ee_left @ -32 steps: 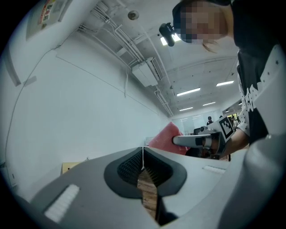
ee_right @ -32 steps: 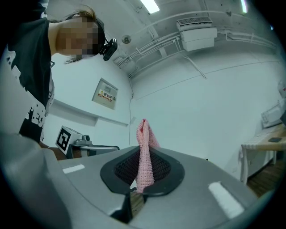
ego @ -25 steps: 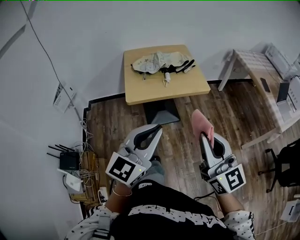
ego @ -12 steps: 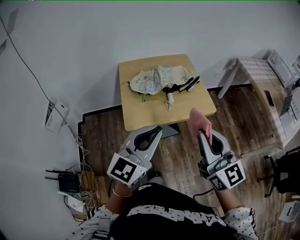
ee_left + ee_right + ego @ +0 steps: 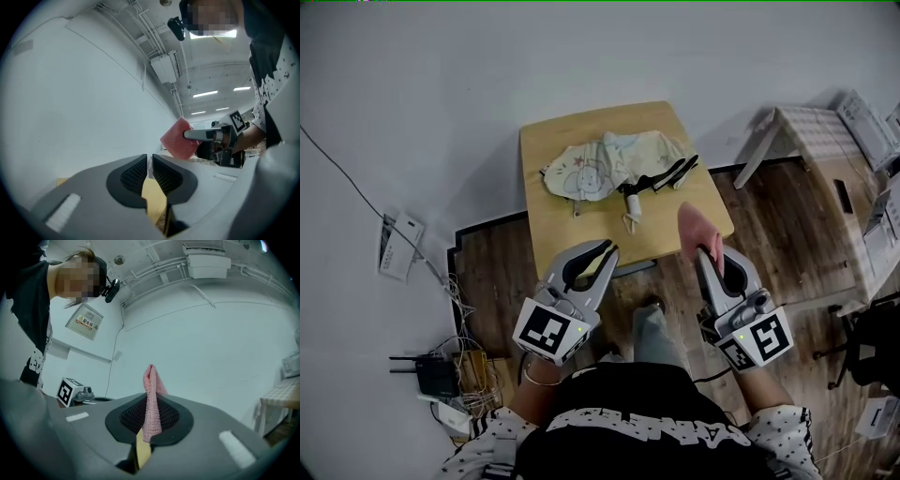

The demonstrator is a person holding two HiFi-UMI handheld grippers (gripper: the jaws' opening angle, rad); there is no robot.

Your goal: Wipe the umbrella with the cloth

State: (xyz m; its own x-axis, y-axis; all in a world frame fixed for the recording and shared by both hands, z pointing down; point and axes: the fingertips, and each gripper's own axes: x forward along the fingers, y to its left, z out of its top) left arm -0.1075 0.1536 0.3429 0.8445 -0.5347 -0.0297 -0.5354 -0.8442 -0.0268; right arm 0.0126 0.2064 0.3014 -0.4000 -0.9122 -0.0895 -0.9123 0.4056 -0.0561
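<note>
Our right gripper [image 5: 705,255] pinches the pink cloth [image 5: 697,232] upright. Our left gripper [image 5: 607,249] has just been opening its jaws to a narrow gap, with nothing between them. The folded umbrella [image 5: 605,164] lies on the wooden table [image 5: 572,230] ahead of both.

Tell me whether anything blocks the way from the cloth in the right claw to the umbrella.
Nothing visible does. The cloth, pinched in the right claw, is by the table's near right corner; the umbrella lies further back on it, with only bare tabletop between.
</note>
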